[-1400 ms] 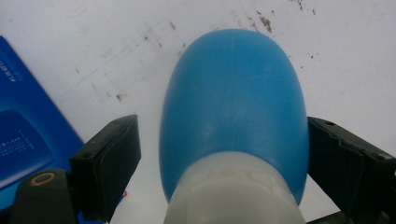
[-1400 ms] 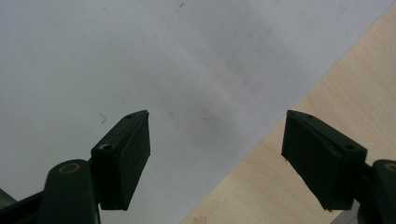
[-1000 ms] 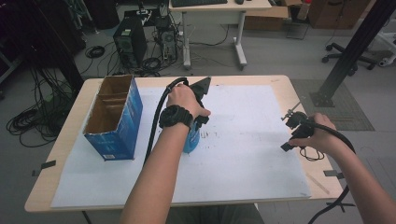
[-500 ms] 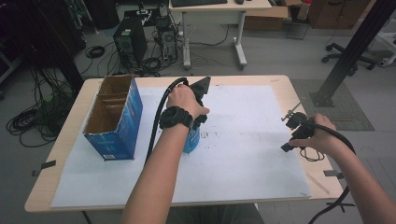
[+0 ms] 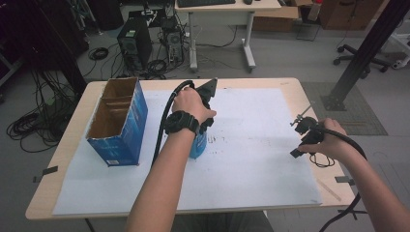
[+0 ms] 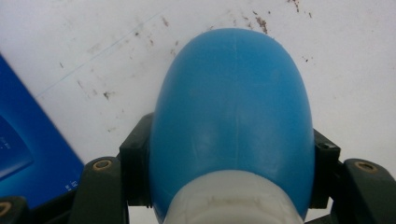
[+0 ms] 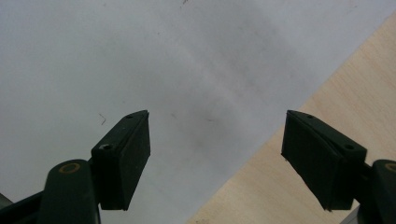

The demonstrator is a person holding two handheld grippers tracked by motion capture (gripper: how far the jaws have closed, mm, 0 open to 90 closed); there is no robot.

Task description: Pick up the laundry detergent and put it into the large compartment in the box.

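From the high view, the left claw [image 5: 205, 126] stands over the middle of the worktop [image 5: 290, 87], pointing down, with the person's left hand [image 5: 191, 104] wrapped round its body from above. Under it a blue bottle [image 5: 198, 145] shows just below the wrist, resting on the white paper sheet [image 5: 261, 145] that covers most of the surface. The downward reach suits a thing lying flat: the jaws can come in from both sides. Just beside the bottle to the left stands an open blue cardboard box [image 5: 118, 123] with dividers inside, its mouth turned up. It is probably where the bottle belongs, which would explain why it stands so near. The right claw [image 5: 300, 135] hangs near the right edge, well apart from the bottle, and seems parked out of the way.

In the left gripper view, the bottle [image 6: 233, 121] lies lengthwise along the left claw [image 6: 231, 182], its rounded blue end away from the camera and a whitish band at the near end. The jaws have just been closing, and the black pads [image 6: 135, 168] now press on both flanks of the bottle, so it is gripped. The hold sits on the widest part, likely so that the smooth, rounded body does not slip out. A corner of the box [image 6: 28, 154] shows at the left.

In the right gripper view, the right claw [image 7: 217, 161] stands wide with nothing between its jaws, over the paper [image 7: 140, 56] where it meets the bare wood [image 7: 336, 93].
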